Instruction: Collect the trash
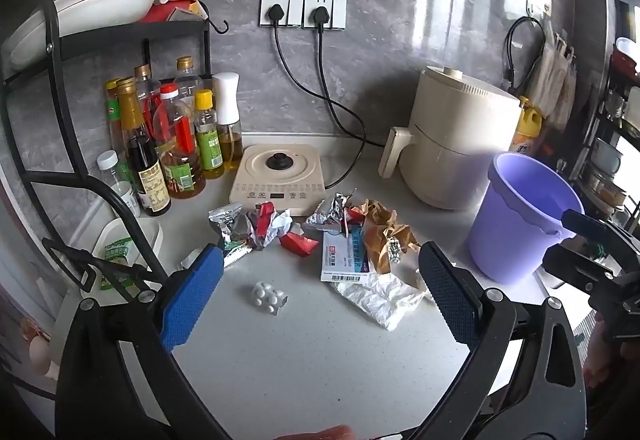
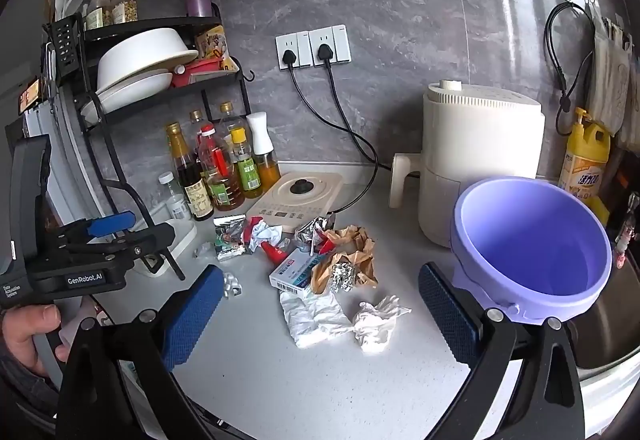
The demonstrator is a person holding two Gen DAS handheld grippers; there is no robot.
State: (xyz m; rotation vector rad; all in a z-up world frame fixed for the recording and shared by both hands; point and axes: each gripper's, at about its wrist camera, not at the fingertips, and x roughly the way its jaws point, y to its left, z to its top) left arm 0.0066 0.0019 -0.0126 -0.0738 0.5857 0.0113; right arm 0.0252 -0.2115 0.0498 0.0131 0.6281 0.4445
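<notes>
A heap of trash lies mid-counter: foil wrappers [image 1: 228, 224], red wrapper [image 1: 298, 243], a white-blue medicine box [image 1: 346, 258], brown crumpled paper [image 1: 386, 236], a foil ball [image 2: 343, 276], white crumpled paper [image 1: 380, 298] and tissue [image 2: 376, 324], and a pill blister [image 1: 270, 298]. A purple bucket [image 1: 520, 216] stands at the right, also in the right wrist view [image 2: 532, 248]. My left gripper [image 1: 320, 300] is open and empty, above the counter just short of the blister. My right gripper [image 2: 320, 320] is open and empty, before the white paper.
A cream induction cooker [image 1: 280, 172] and air fryer [image 1: 460, 144] stand behind the trash. Oil and sauce bottles [image 1: 168, 144] and a black dish rack [image 1: 100, 36] are at the left. A yellow detergent bottle [image 2: 584, 160] and a sink [image 2: 608, 320] are at the right.
</notes>
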